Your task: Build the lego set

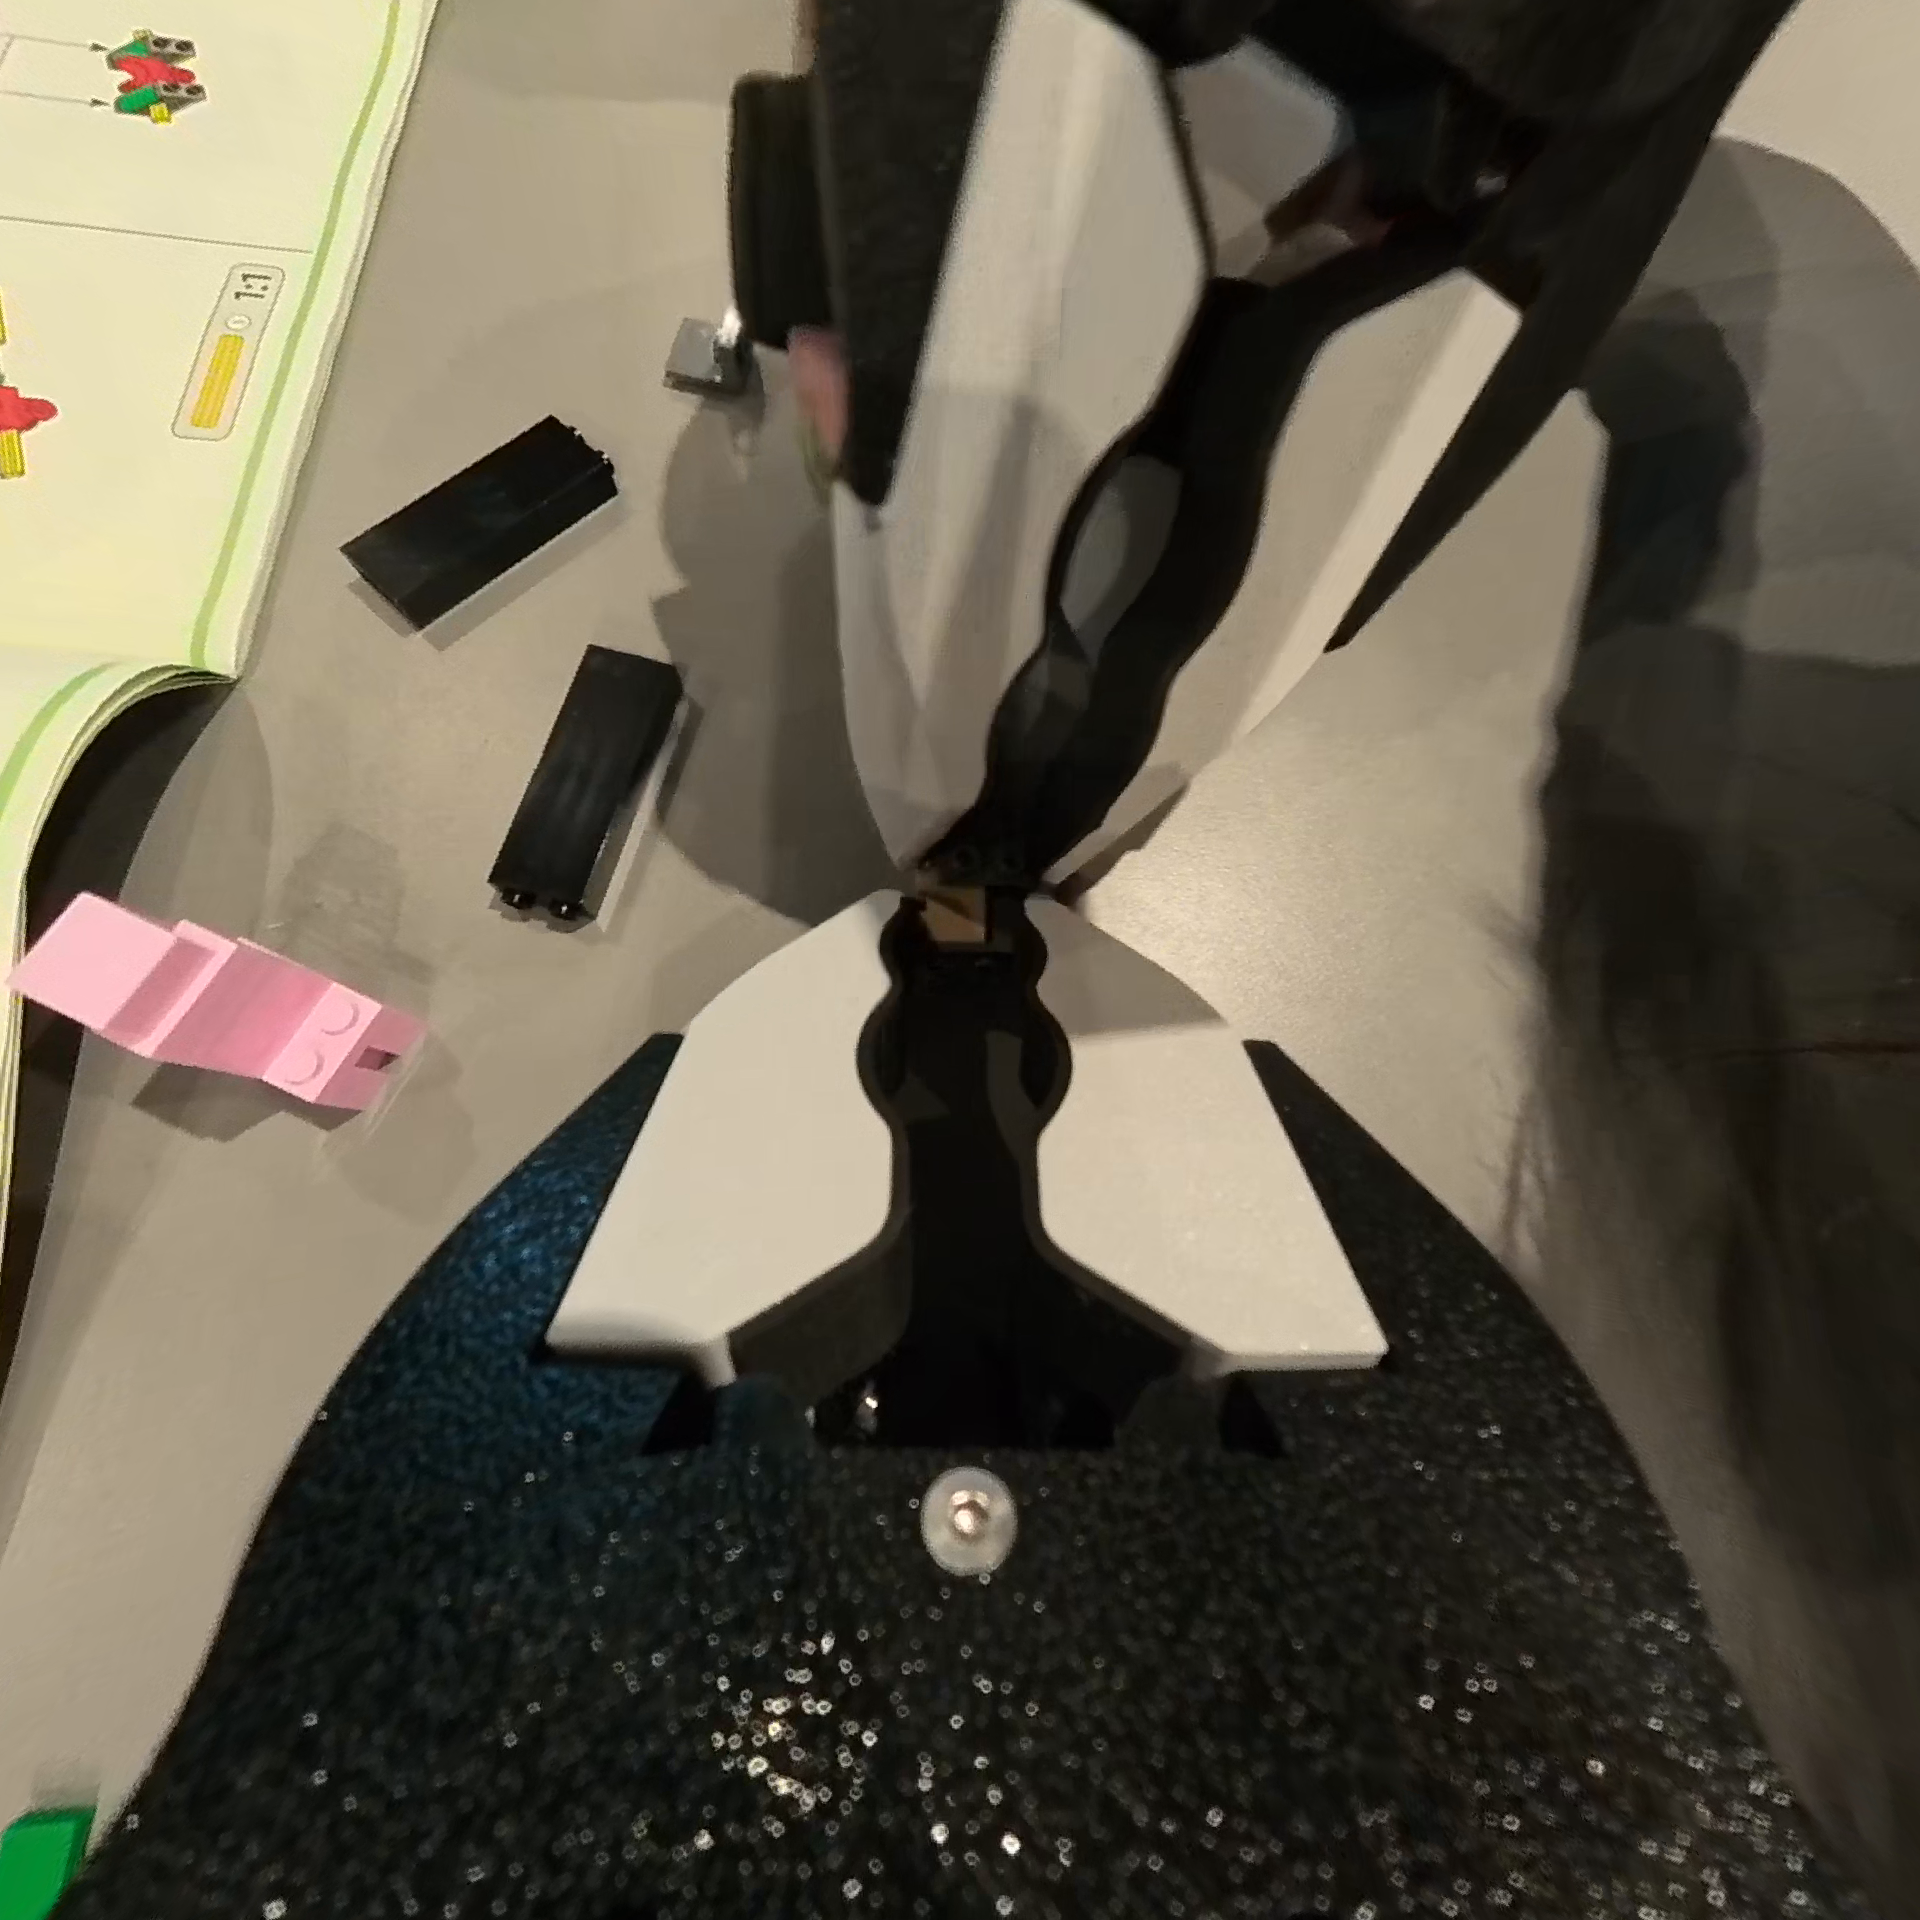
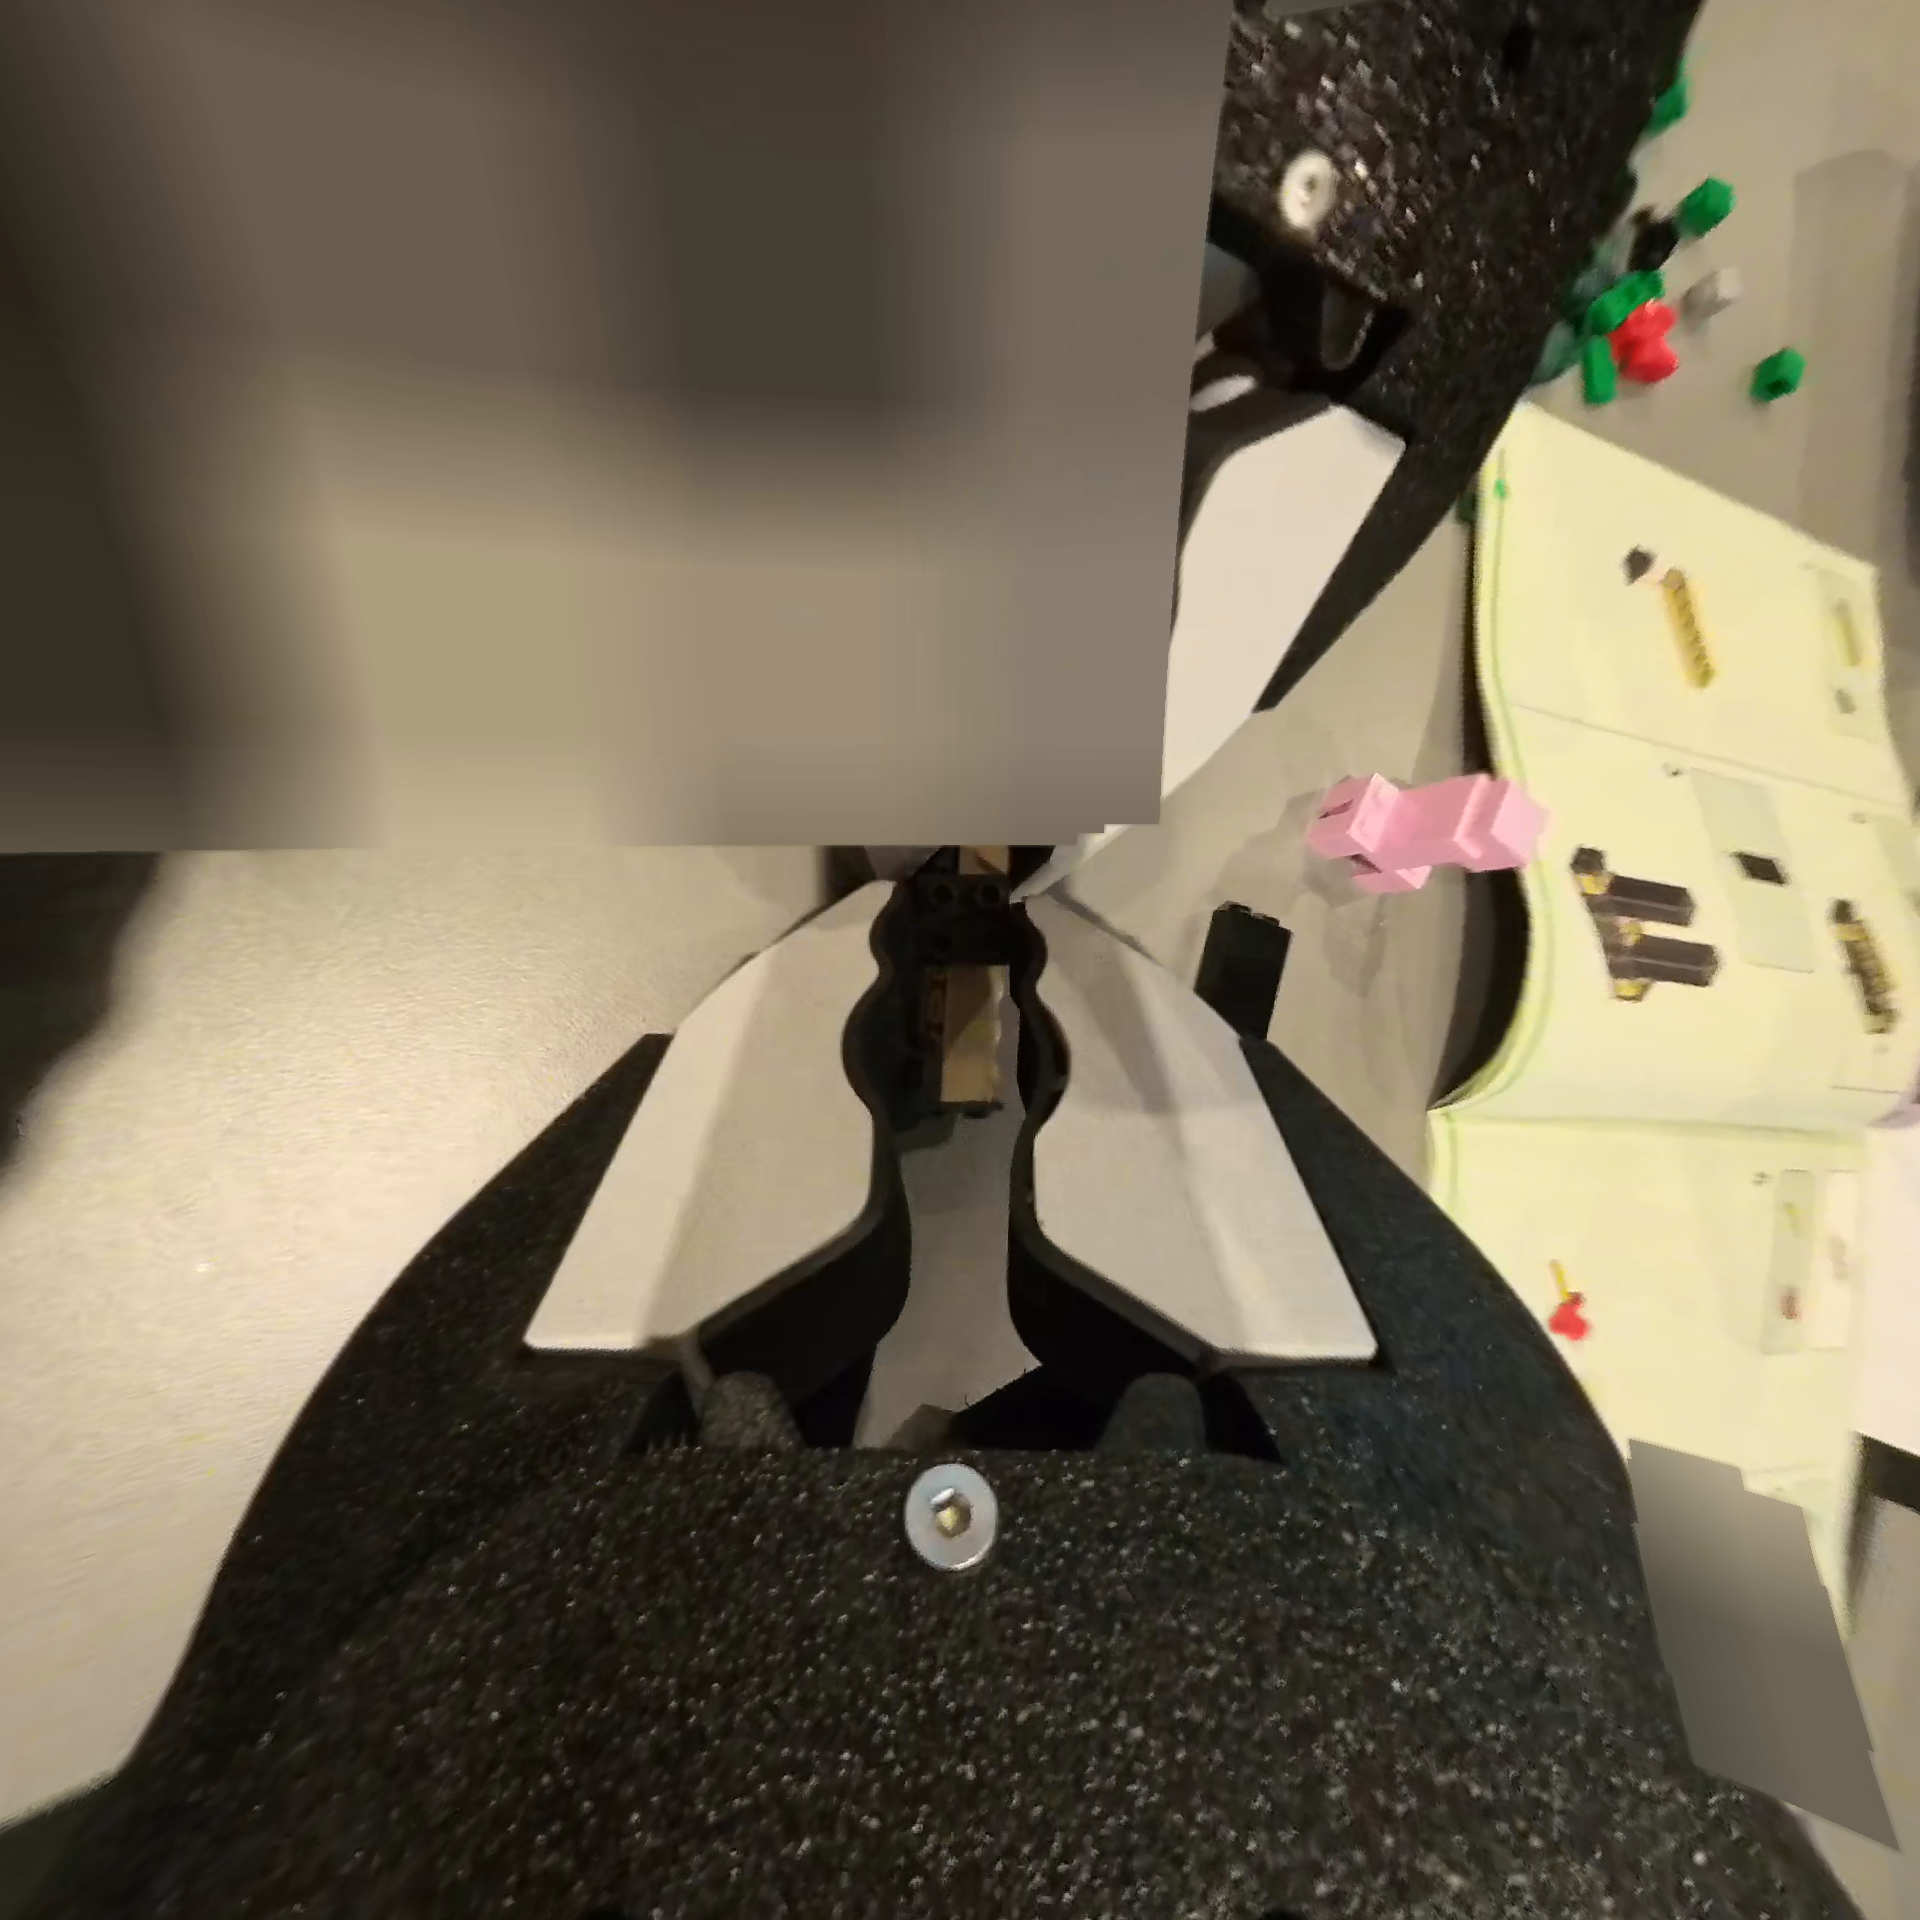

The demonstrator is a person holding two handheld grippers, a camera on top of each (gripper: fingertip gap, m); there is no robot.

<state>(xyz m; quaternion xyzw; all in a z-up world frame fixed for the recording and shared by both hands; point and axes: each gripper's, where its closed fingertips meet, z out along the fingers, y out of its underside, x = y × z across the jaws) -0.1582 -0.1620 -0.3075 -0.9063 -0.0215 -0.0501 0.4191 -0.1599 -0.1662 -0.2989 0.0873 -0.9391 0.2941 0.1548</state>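
With both the left gripper and the right gripper clamped tip-to-tip on one small black-and-tan piece, it could be dropped if the jaws are misaligned.

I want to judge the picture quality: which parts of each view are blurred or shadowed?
Left wrist view: the right gripper at the top is smeared by motion, dark shadows fall on the table at right, and the pink Lego piece is fairly sharp. Right wrist view: a large mosaic patch covers the upper left, and the instruction booklet is soft.
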